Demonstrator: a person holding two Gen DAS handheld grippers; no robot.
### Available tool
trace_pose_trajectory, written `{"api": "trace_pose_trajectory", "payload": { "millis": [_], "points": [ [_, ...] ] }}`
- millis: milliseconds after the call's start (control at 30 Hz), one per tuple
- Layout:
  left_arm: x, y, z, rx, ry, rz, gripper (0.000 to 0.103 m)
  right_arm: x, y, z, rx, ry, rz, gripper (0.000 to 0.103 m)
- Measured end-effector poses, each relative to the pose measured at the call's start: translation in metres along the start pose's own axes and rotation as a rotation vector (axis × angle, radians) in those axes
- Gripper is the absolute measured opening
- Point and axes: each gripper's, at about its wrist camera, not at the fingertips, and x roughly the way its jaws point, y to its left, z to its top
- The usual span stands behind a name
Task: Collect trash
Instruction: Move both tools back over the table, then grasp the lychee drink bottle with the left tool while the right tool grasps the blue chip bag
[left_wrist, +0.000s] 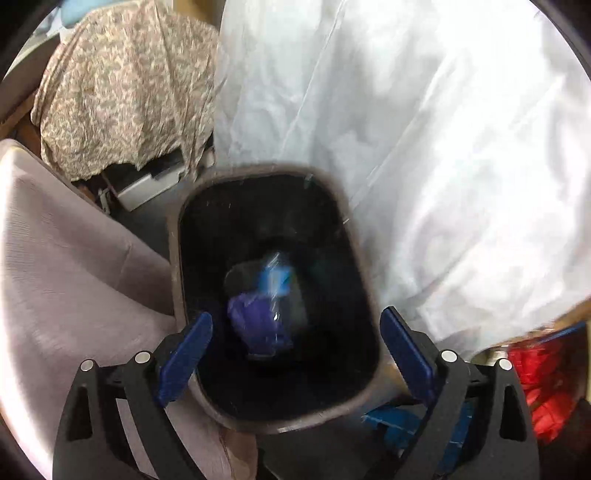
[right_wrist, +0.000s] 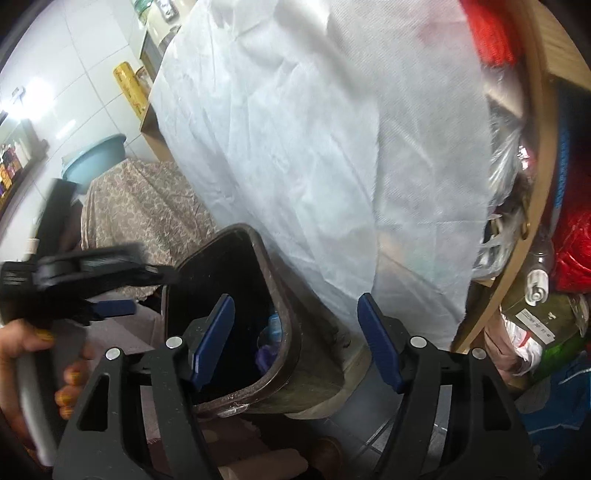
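Our left gripper is spread wide above the bin, nothing between its fingers. Inside the bin lies the trash, purple and blue. Our right gripper is released too, empty, beside the bin. Behind hangs a white sheet.

left tongs agape, right tongs agape

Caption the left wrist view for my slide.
Open left gripper above the dark bin, purple and blue trash inside.
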Motion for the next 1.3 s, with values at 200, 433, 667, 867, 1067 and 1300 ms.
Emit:
{"api": "trace_pose_trajectory", "payload": {
  "millis": [200, 433, 667, 867, 1067, 1300],
  "points": [
    [-0.085, 0.003, -0.01, 0.001, -0.109, -0.079, 0.093, -0.019, 0.016, 0.001, -0.016, 0.017, 0.057, 0.07],
    [-0.174, 0.025, -0.057, 0.101, -0.223, -0.067, 0.097, -0.049, 0.089, -0.015, -0.189, 0.083, 0.248, 0.07],
    [-0.226, 0.095, -0.115, 0.063, -0.237, -0.012, 0.097, -0.087, 0.181, -0.048, -0.432, 0.176, 0.519, 0.07],
    [-0.279, 0.178, -0.168, -0.056, -0.303, 0.119, 0.097, -0.106, 0.242, -0.079, -0.632, 0.242, 0.643, 0.07],
    [-0.313, 0.251, -0.217, -0.249, -0.353, 0.209, 0.097, -0.12, 0.288, -0.112, -0.82, 0.265, 0.681, 0.07],
    [-0.314, 0.29, -0.255, -0.363, -0.342, 0.227, 0.097, -0.129, 0.321, -0.14, -0.999, 0.22, 0.622, 0.067]
  ]
}}
